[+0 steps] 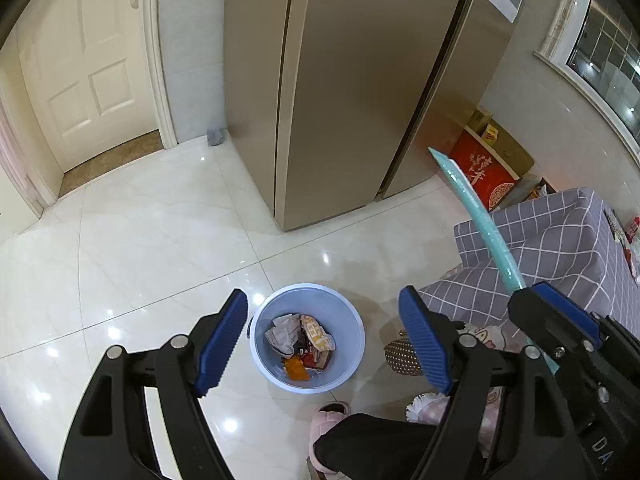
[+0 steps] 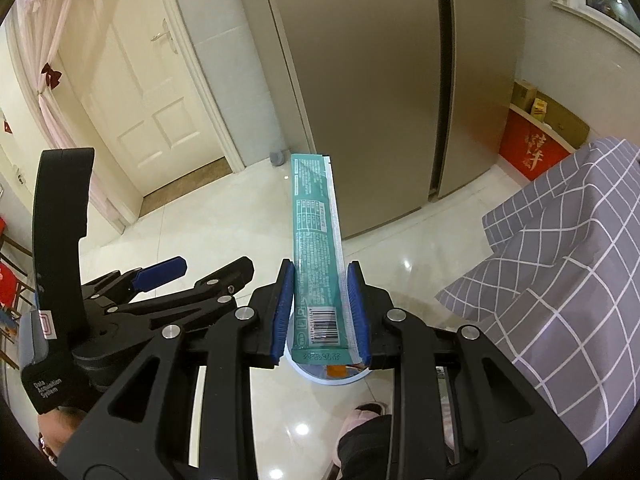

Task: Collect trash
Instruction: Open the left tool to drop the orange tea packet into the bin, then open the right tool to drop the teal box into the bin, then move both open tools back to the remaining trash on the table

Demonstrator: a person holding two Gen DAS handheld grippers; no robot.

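The right gripper [image 2: 322, 312] clamps a long teal foil wrapper [image 2: 316, 240], long axis running forward; the round pale-blue plastic bin [image 1: 308, 338] sits directly beneath. The left gripper [image 1: 324, 340] hangs open and empty over the same bin.

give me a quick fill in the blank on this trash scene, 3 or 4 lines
1. The right gripper has its jaws shut on a long ____ wrapper.
2. The bin on the floor is light ____ in colour.
3. The left gripper has its jaws open, with ____ between them.
4. The cloth beside the bin is grey with a white ____ pattern.

Missing words: teal; blue; nothing; grid
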